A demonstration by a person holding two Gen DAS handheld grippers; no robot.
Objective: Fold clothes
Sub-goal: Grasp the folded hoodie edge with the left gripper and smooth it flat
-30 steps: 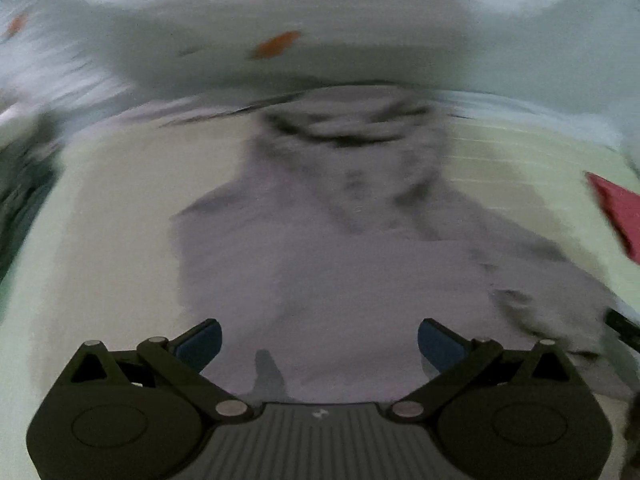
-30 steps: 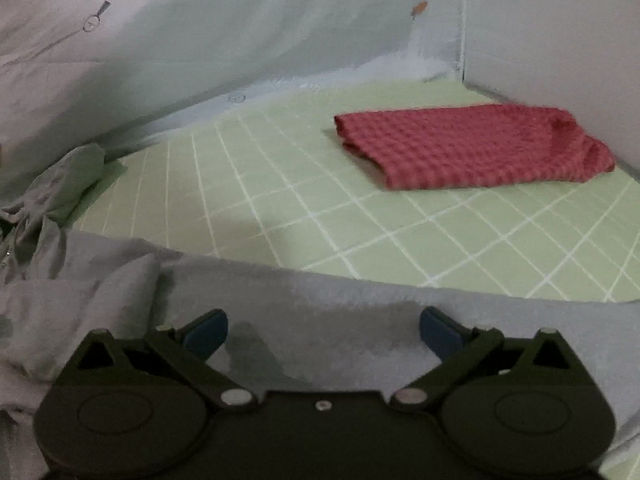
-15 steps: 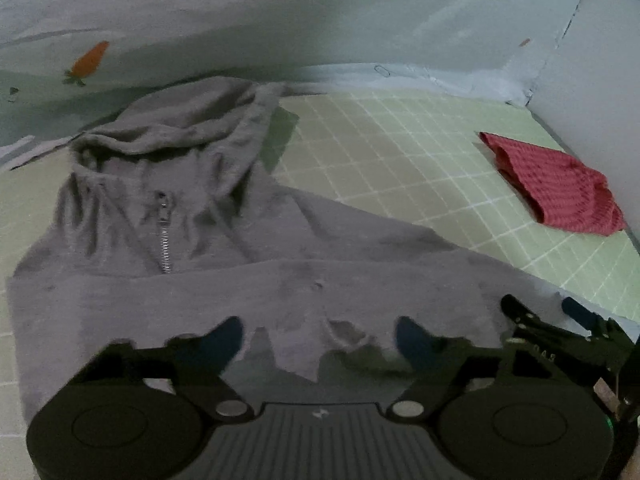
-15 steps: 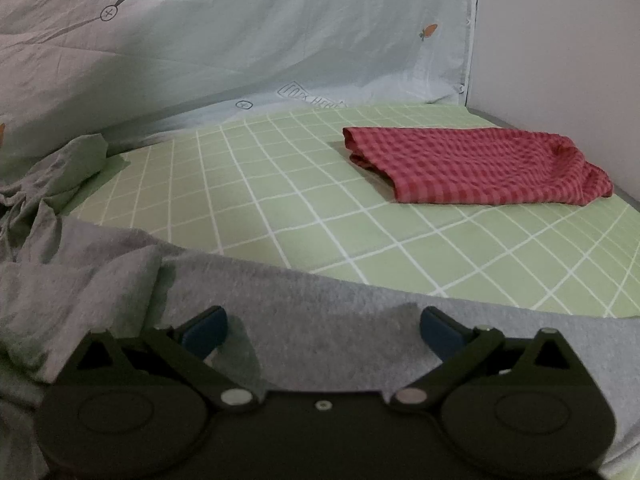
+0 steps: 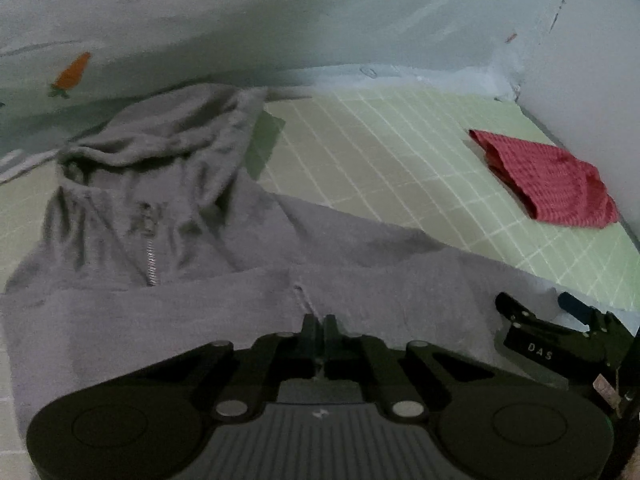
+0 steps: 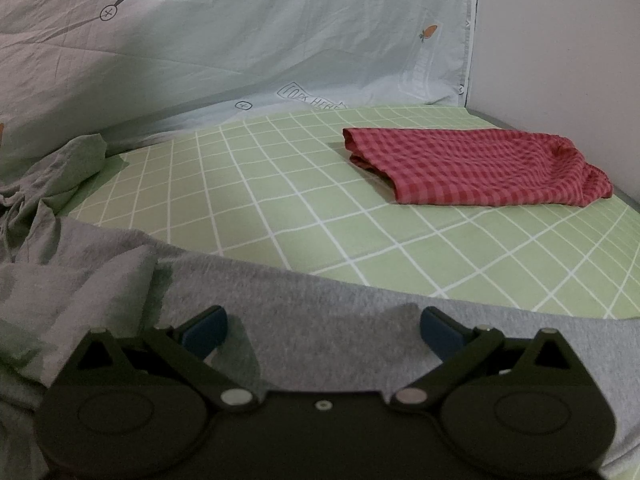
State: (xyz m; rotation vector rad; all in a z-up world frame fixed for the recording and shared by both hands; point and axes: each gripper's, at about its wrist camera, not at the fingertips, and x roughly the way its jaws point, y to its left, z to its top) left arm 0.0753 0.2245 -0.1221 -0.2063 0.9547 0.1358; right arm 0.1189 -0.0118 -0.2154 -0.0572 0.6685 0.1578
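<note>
Left fingers [image 5: 319, 322] pressed together — seemingly pinching grey hoodie [image 5: 200, 208], hem hidden, right fingers [image 6: 440, 330] spread.

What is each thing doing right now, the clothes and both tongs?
Left tongs: shut, pinching the grey hoodie's near edge.
Right tongs: open, over the hoodie, not gripping.
Grey hoodie: spread flat on the bed, zip partly open, not yet folded.
Red checked cloth: folded, lying apart.

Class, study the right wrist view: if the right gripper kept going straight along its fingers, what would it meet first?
Most likely the grey fleece hoodie lying right under the open right gripper. The folded red checked cloth lies well beyond; depth is uncertain.
</note>
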